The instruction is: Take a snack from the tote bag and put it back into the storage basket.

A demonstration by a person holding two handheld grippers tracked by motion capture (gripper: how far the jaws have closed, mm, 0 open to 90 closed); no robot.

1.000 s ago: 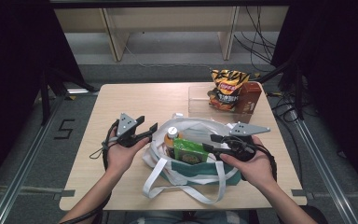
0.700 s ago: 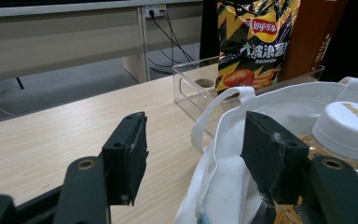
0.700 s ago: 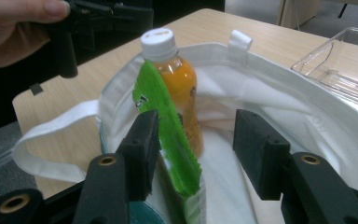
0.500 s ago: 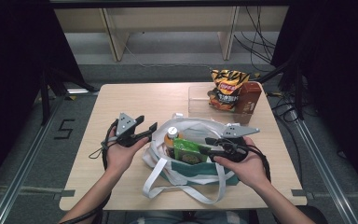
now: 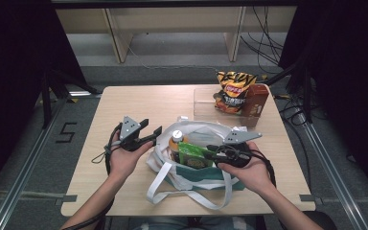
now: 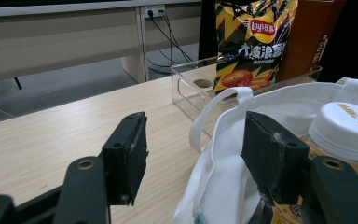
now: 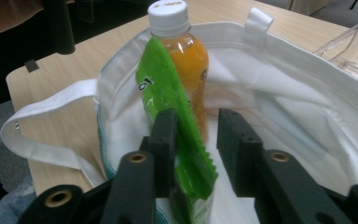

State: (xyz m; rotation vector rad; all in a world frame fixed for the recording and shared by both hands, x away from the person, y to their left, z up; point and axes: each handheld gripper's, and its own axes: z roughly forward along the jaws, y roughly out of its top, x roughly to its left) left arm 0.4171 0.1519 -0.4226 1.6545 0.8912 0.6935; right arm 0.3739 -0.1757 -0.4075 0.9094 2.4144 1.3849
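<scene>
Straddling a green packet [image 7: 177,140], the right gripper [image 7: 193,144] has its jaws on either side of the packet's crimped edge; the near-side pad touches the foil while the other stands just clear, so the packet is not yet clamped, and the jaws have just been closing. That packet stands on edge inside a white bag [image 5: 206,139] at the middle of the table [image 5: 139,103], pressed against a bottle [image 7: 182,70] of orange drink with a white cap, which stands upright at the packet's 12 o'clock in the right gripper view. From the high view, the right gripper [image 5: 211,149] reaches in from the bag's 3 o'clock side. At the bag's 9 o'clock the left gripper [image 5: 154,135] rests in the person's hand, jaws released and wide, with the bag's rim and a handle loop [image 6: 219,112] between them but unpressed. At the table's 1 o'clock corner a clear bin [image 5: 206,103] holds a crisp bag [image 5: 232,91] and a brown box [image 5: 256,100], well apart from both grippers
</scene>
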